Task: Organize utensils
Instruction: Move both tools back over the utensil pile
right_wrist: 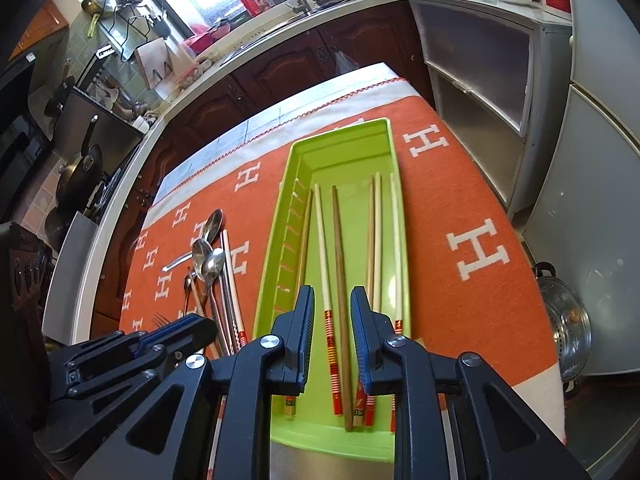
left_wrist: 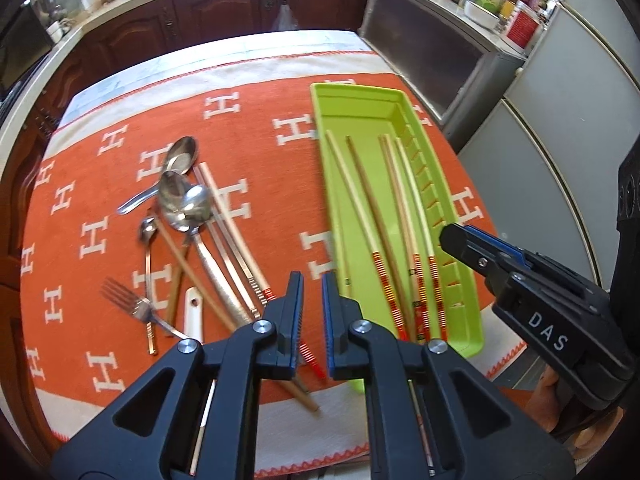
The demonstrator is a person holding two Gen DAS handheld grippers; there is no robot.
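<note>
A lime green tray (left_wrist: 460,216) (right_wrist: 340,148) lies on the orange cloth and holds several chopsticks (left_wrist: 372,208) (right_wrist: 338,248). A pile of spoons (left_wrist: 182,200) (right_wrist: 208,256), a fork (left_wrist: 128,300), loose chopsticks (left_wrist: 228,220) and a white handle (left_wrist: 194,312) lies left of the tray. My left gripper (left_wrist: 312,280) hovers between pile and tray, jaws slightly apart, holding nothing. My right gripper (right_wrist: 332,300) is open and empty above the near end of the tray; it also shows in the left wrist view (left_wrist: 476,248).
The orange cloth with white H marks (left_wrist: 120,220) (right_wrist: 480,248) covers the table. Dark wood cabinets (left_wrist: 224,12) and a counter stand beyond it. A grey fridge (left_wrist: 560,128) and a steel pot (right_wrist: 568,320) stand at the right.
</note>
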